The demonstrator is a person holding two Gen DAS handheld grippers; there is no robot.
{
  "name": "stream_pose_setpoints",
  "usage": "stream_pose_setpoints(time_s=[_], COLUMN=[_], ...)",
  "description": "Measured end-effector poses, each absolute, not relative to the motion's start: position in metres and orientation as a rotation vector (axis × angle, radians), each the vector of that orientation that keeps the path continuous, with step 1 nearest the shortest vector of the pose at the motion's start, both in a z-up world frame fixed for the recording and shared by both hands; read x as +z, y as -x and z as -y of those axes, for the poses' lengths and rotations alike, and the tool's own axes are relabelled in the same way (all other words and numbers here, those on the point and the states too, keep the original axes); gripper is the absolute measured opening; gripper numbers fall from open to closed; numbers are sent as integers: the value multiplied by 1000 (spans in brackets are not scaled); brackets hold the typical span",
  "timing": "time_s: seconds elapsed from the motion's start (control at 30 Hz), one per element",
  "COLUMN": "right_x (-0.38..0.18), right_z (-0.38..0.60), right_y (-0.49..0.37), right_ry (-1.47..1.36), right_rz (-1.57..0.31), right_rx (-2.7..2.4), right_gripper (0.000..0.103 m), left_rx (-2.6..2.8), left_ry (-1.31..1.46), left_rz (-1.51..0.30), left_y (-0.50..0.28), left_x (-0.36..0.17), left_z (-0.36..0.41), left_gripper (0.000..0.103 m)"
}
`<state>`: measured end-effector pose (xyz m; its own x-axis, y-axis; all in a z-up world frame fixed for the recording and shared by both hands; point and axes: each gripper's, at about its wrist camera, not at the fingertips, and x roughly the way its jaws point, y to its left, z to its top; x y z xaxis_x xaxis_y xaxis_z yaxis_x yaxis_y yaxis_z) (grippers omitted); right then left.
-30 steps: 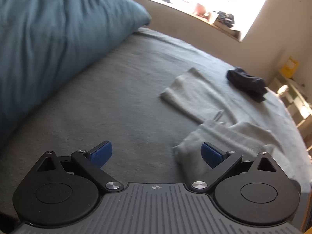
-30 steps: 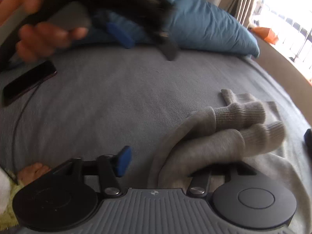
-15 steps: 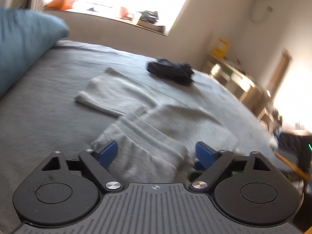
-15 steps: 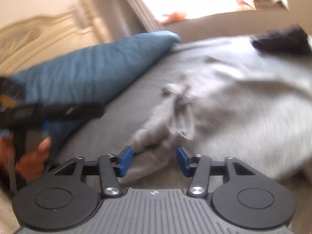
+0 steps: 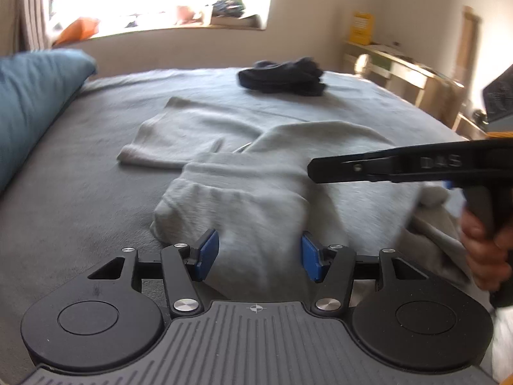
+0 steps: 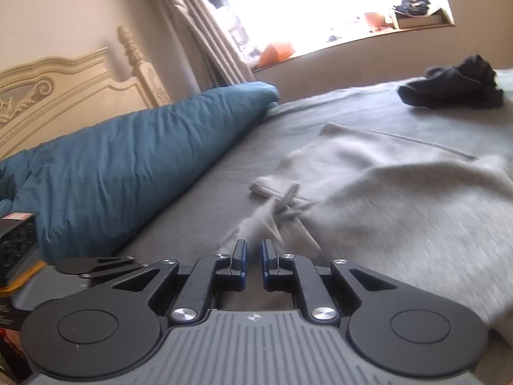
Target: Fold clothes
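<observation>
A light grey garment (image 5: 256, 173) lies rumpled on the grey bedcover (image 5: 80, 192). One ribbed end reaches toward the pillow, and a folded bulge sits close in front. My left gripper (image 5: 259, 256) straddles that bulge. Its jaws are closing, with cloth filling the space between the blue pads (image 5: 208, 253). In the right wrist view my right gripper (image 6: 255, 256) is closing to a narrow slit, and a thin bunched edge of the grey garment (image 6: 400, 211) runs out from its tips. The right tool's black frame (image 5: 400, 166) crosses the left wrist view at the right.
A blue pillow (image 6: 128, 166) lies along the left by the cream headboard (image 6: 64, 96). A dark garment (image 5: 282, 77) sits on the far side of the bed. A person's hand (image 5: 484, 250) grips the right tool. Wooden shelves (image 5: 416, 80) stand at the right, below the window sill (image 5: 192, 29).
Both views have swung and rolled level. My left gripper moved over the garment's fold and its jaws narrowed. The right jaws went from wide to nearly together on the cloth edge.
</observation>
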<state>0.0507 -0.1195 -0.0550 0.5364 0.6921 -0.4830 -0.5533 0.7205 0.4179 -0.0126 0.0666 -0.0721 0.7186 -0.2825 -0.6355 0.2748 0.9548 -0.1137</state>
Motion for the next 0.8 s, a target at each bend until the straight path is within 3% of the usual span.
stream_pose_setpoints(time_s=[0.27, 0.33, 0.4, 0.6, 0.8], right_x=[-53, -63, -78, -109, -95], right_z=[128, 143, 151, 132, 100], right_y=[-54, -51, -47, -42, -31], right_ry=[-348, -447, -525, -619, -492], right_rz=[-738, -800, -859, -963, -928], right_rx=[655, 607, 584, 649, 729], right_gripper=[17, 34, 44, 47, 48], left_rx=[-258, -219, -160, 41, 130], left_ry=[-22, 1, 28, 126, 208], left_rz=[-670, -646, -632, -686, -741], left_y=[18, 23, 27, 31, 28], left_x=[-79, -74, -70, -74, -87], left_z=[-68, -76, -88, -123, -133], left_gripper=[51, 51, 51, 53, 59])
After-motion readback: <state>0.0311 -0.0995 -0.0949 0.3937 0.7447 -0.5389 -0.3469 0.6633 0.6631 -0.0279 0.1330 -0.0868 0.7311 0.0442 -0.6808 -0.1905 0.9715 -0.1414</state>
